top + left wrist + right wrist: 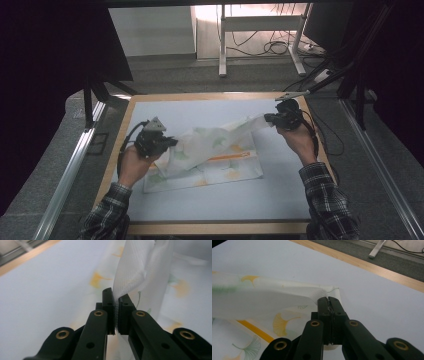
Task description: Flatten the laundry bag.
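A white cloth (210,150) printed with yellow and green ginkgo leaves and an orange stripe lies partly folded on the pale table top (210,200). My left gripper (167,142) is shut on a raised fold of the cloth (135,277) at its left side; its jaws pinch the mesh fabric. My right gripper (270,119) is shut on a corner of the cloth (287,302) at the far right, holding it stretched above the table. Between the two grippers the cloth hangs as a lifted band, and the rest stays flat below.
The table has a wooden rim (215,96). Metal rails (70,170) run along both sides. A desk frame with cables (260,45) stands on the floor beyond the table. A clamp (295,94) sits at the far right corner.
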The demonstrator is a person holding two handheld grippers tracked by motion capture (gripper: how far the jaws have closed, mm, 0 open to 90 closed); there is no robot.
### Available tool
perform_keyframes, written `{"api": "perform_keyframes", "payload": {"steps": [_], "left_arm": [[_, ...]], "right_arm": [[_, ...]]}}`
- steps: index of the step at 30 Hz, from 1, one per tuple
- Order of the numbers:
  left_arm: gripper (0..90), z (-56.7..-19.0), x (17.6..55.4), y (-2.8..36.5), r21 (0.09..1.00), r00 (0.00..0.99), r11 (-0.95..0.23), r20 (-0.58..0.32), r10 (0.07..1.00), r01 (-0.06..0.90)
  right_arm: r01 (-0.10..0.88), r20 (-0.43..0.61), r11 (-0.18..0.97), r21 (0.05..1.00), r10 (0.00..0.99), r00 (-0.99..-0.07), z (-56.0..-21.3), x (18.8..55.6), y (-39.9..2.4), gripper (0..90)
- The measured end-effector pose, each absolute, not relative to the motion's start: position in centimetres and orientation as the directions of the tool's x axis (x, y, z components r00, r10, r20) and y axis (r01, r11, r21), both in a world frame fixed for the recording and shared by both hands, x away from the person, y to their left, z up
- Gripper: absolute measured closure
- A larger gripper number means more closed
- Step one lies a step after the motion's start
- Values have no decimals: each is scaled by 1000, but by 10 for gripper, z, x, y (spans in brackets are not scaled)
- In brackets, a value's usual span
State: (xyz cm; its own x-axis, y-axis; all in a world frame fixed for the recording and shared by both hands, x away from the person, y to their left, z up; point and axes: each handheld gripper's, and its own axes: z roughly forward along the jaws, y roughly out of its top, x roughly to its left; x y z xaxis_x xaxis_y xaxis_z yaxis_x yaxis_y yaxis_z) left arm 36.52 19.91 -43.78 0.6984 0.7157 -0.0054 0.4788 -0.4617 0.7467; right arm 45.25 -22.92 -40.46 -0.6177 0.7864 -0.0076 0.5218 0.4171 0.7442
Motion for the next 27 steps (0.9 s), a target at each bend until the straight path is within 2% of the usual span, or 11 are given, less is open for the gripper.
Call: {"api": "perform_keyframes", "payload": {"steps": [6, 10, 14, 23, 24, 27], "left_arm": [[867, -432, 410, 227, 720, 602, -413, -8, 799, 558], [867, -433, 434, 242, 699, 546, -380, -19, 837, 606], [867, -435, 453, 252, 679, 496, -357, -11, 868, 641], [852, -449, 486, 262, 621, 382, -332, 56, 922, 710], [817, -451, 487, 264, 627, 361, -318, 61, 930, 711], [558, -453, 488, 269, 648, 325, -284, 59, 944, 707]], "right_arm": [[507, 6, 412, 757, 772, -635, -406, 454, -222, 850], [493, 11, 408, 768, 762, -648, -407, 454, -218, 726], [486, 4, 408, 773, 762, -647, -408, 452, -218, 650], [499, 3, 419, 758, 764, -645, -418, 446, -224, 593], [502, 1, 420, 756, 766, -643, -420, 446, -225, 593], [512, 10, 418, 750, 767, -641, -426, 446, -228, 588]]}}
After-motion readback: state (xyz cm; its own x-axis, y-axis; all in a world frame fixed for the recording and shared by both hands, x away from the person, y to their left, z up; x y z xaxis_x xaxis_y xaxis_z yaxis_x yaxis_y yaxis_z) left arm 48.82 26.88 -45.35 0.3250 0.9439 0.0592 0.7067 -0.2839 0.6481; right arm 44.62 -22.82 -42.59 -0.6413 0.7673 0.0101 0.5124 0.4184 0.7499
